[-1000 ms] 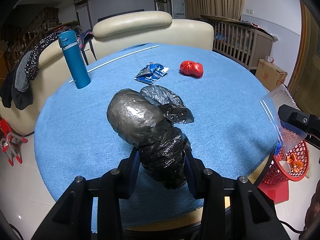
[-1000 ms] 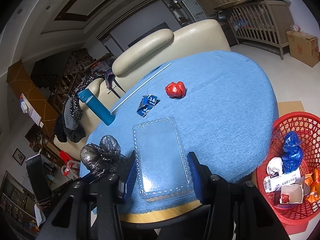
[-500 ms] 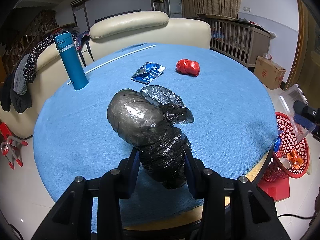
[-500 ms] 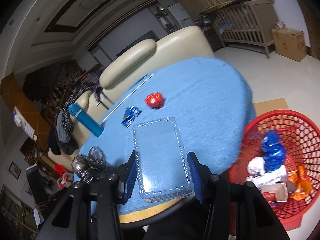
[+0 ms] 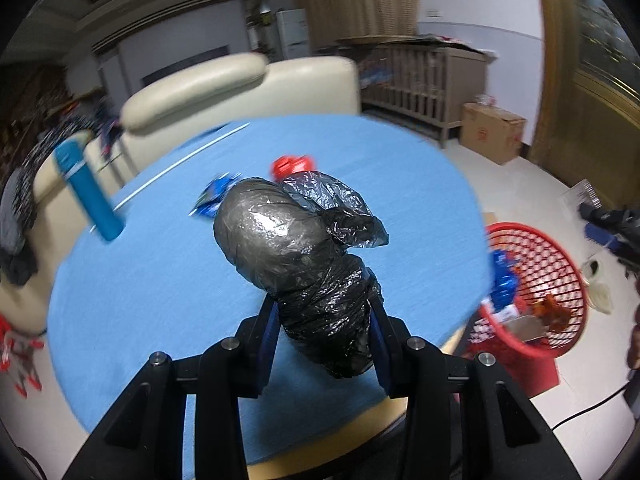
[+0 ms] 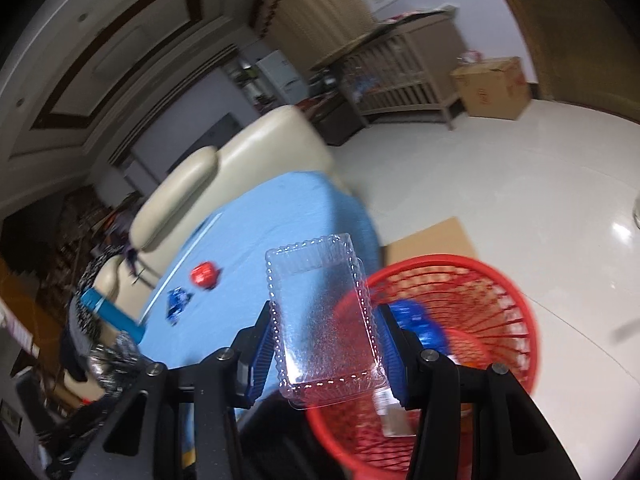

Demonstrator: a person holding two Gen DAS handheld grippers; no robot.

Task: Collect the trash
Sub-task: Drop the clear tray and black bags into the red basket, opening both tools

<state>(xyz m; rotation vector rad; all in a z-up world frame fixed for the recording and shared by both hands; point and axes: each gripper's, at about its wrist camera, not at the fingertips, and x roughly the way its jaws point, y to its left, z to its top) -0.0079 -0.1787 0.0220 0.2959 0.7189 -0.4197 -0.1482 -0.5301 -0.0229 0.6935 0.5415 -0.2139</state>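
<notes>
A clear tray (image 6: pixel 326 314) is clamped in the right tongs (image 6: pixel 326 330), long axis toward 12 o'clock; the red basket (image 6: pixel 496 280) lies at 3 o'clock, partly beneath. A black bag (image 5: pixel 304 264) is gripped by the farther left tongs (image 5: pixel 324 324), above the counter (image 5: pixel 168 280).

Home living/dining room, no lab or shop fittings. Cream leather sofa (image 5: pixel 224 92) right behind a round worktop (image 5: pixel 152 280) under blue cloth, wooden baby crib (image 5: pixel 424 84) along the far wall, floor-length curtains (image 5: pixel 360 4), white fridge-like unit (image 5: pixel 294 34) in the back, cardboard box (image 5: pixel 492 132) on glossy white tile floor (image 6: pixel 500 184). Clothes draped over the sofa arm (image 5: pixel 16 216), moulded panelled ceiling (image 6: pixel 100 52), red plastic basket (image 6: pixel 480 320) of household trash on the floor.
</notes>
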